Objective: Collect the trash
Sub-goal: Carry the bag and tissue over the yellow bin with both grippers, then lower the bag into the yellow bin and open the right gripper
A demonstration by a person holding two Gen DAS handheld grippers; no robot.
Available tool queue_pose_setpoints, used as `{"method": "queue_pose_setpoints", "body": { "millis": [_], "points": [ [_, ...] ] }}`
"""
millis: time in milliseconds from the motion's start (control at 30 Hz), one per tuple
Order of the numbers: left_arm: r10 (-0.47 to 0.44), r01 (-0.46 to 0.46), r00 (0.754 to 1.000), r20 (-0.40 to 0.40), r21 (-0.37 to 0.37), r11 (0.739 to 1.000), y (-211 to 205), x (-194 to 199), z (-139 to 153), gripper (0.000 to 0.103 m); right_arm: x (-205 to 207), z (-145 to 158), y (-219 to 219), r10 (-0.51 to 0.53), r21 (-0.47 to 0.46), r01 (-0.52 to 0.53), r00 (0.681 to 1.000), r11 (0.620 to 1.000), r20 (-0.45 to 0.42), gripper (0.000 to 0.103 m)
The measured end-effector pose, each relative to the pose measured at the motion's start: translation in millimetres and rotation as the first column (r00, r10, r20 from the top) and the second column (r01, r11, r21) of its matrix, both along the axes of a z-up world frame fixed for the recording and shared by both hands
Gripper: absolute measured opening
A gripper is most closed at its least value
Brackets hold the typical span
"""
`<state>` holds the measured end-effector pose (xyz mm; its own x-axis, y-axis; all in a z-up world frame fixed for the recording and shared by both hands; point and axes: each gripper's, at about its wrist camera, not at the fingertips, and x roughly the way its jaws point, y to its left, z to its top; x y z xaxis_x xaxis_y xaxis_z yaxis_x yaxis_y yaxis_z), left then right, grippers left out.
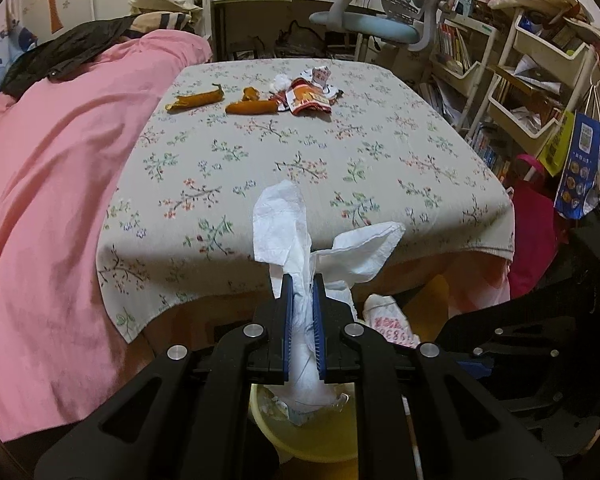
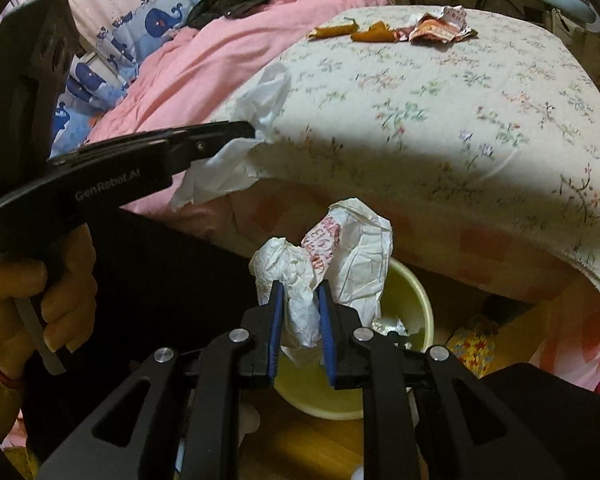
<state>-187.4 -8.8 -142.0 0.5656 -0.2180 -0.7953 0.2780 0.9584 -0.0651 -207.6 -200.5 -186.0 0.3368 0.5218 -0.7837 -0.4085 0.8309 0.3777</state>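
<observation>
My left gripper [image 1: 303, 280] is shut on a white tissue [image 1: 288, 220] and holds it off the near edge of the floral bed cover [image 1: 300, 152]; it also shows in the right wrist view [image 2: 248, 130]. My right gripper [image 2: 300, 292] is shut on a crumpled white wrapper with red print [image 2: 340, 248], above a yellow bin [image 2: 412, 292] on the floor. The bin also shows under my left gripper [image 1: 312, 436]. At the far end of the cover lie orange peels [image 1: 198, 98] and red snack wrappers [image 1: 306, 98].
A pink quilt [image 1: 52, 200] covers the left of the bed. A light blue desk chair [image 1: 376, 20] and shelves with books [image 1: 532, 64] stand beyond and right. A blue bag [image 1: 580, 168] hangs on the right.
</observation>
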Motion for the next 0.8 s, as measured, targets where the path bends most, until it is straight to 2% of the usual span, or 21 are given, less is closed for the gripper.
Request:
{"method": "queue_pose_setpoints", "body": {
  "millis": [233, 367, 467, 567, 667, 733, 800],
  "points": [
    [-0.002, 0.002, 1.0, -0.017, 0.003, 1.0, -0.8, -8.2, -5.5, 0.009, -6.5, -0.8, -1.6, 0.0, 0.0, 0.0, 1.0, 1.0, -0.006, 0.019],
    [0.002, -0.002, 1.0, -0.025, -0.002, 1.0, 0.1, -10.7, -7.3, 0.009, -6.6, -1.9, -8.2, -0.012, 0.037, 0.013, 1.0, 0.999, -0.025, 0.019],
    [0.006, -0.006, 1.0, -0.028, -0.004, 1.0, 1.1, -12.1, -8.3, 0.009, -5.0, -3.5, -15.2, -0.027, 0.086, 0.032, 0.998, 0.996, -0.054, 0.02],
    [0.004, -0.004, 0.999, -0.038, 0.004, 1.0, -0.4, -13.2, -11.2, 0.009, -3.7, -10.9, -23.7, -0.035, 0.16, 0.054, 0.992, 0.986, -0.12, 0.02],
    [0.0, 0.001, 0.999, -0.05, 0.015, 1.0, -1.9, -13.7, -14.3, 0.009, -3.6, -15.6, -25.5, -0.047, 0.158, 0.071, 0.987, 0.985, -0.15, 0.021],
    [-0.003, 0.005, 0.998, -0.06, 0.022, 1.0, -2.9, -14.0, -16.7, 0.009, -4.5, -17.9, -23.5, -0.046, 0.138, 0.068, 0.986, 0.988, -0.161, 0.025],
    [-0.012, 0.015, 0.997, -0.078, 0.034, 0.999, -4.8, -14.1, -20.7, 0.009, -4.9, -18.5, -19.4, -0.047, 0.101, 0.064, 0.986, 0.993, -0.157, 0.046]
  ]
}}
